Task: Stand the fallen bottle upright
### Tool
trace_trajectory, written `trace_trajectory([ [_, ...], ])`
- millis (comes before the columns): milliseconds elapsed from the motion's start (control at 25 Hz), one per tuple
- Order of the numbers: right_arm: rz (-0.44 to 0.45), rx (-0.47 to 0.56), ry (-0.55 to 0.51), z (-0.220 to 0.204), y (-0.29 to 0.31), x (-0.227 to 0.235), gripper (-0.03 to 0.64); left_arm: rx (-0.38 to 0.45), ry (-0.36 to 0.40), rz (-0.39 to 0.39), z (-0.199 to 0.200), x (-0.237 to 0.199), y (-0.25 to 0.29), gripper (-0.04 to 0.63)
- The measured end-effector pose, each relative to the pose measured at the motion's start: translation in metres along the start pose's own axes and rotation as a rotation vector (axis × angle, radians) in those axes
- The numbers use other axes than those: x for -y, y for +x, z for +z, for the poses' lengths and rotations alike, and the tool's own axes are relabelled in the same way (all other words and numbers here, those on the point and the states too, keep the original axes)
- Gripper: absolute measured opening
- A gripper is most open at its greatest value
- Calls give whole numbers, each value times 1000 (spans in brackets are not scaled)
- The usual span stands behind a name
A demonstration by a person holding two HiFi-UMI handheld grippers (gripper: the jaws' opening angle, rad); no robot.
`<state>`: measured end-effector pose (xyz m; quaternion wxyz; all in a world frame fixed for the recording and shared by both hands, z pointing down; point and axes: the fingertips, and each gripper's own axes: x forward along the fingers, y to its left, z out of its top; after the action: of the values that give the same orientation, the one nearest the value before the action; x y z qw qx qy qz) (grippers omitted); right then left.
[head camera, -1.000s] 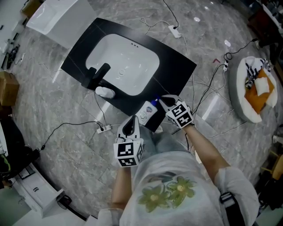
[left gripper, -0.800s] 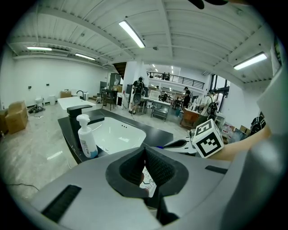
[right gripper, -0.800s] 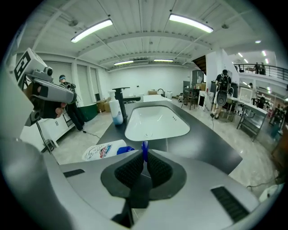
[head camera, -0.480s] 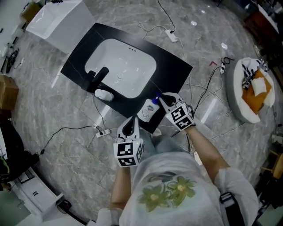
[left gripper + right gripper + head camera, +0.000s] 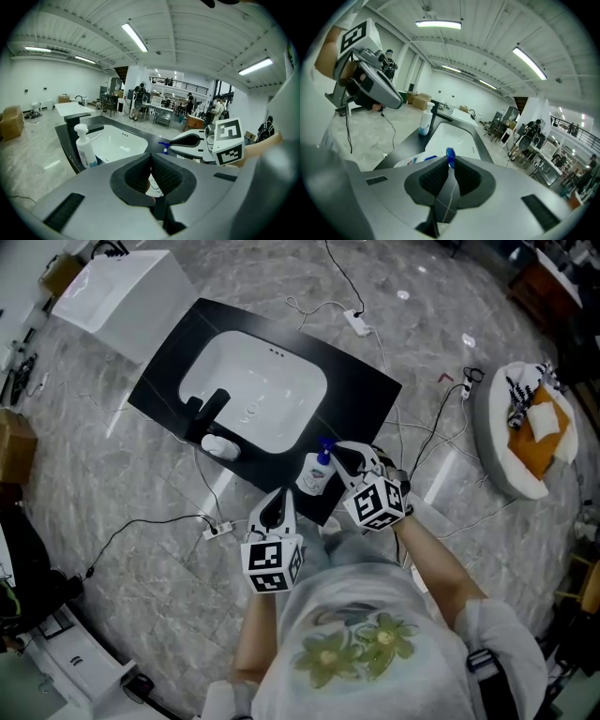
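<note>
Bottle [image 5: 312, 476], white with a blue spray top [image 5: 324, 447], is at the near edge of the black countertop [image 5: 370, 390] in the head view, just in front of the white sink [image 5: 253, 395]. It leans rather than lies flat, but I cannot tell whether its base rests on the counter. The right gripper [image 5: 343, 457] reaches to its top end. The left gripper [image 5: 278, 501] hangs just short of the counter edge, apart from the bottle. A black faucet [image 5: 208, 409] stands at the sink's left side, with a white soap dispenser [image 5: 220, 445] beside it. Cables run across the marble floor.

In the left gripper view, the left gripper's jaws are pressed together at the tips with nothing caught between them. The bottle's label shows beyond them. Further off are the blue spray top and the right gripper, with the soap dispenser upright at the left by the sink.

In the right gripper view, the jaws are nearly closed, pinching the blue spray top at their tips. The bottle's white body lies just to the left, below the jaws. The sink, faucet and soap dispenser are beyond, and the left gripper shows at upper left.
</note>
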<state>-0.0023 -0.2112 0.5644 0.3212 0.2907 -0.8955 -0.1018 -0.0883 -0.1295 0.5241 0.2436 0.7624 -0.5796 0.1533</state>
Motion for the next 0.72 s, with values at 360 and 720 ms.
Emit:
trace_trajectory([
  [360,-37,-11,-152,23,-16,-24,54,-48,32,-70,-1,0,-9,18],
  [720,-52,-10,-200,36,-28,-49,54,-73,57,-112,-8,-2,-30,18],
])
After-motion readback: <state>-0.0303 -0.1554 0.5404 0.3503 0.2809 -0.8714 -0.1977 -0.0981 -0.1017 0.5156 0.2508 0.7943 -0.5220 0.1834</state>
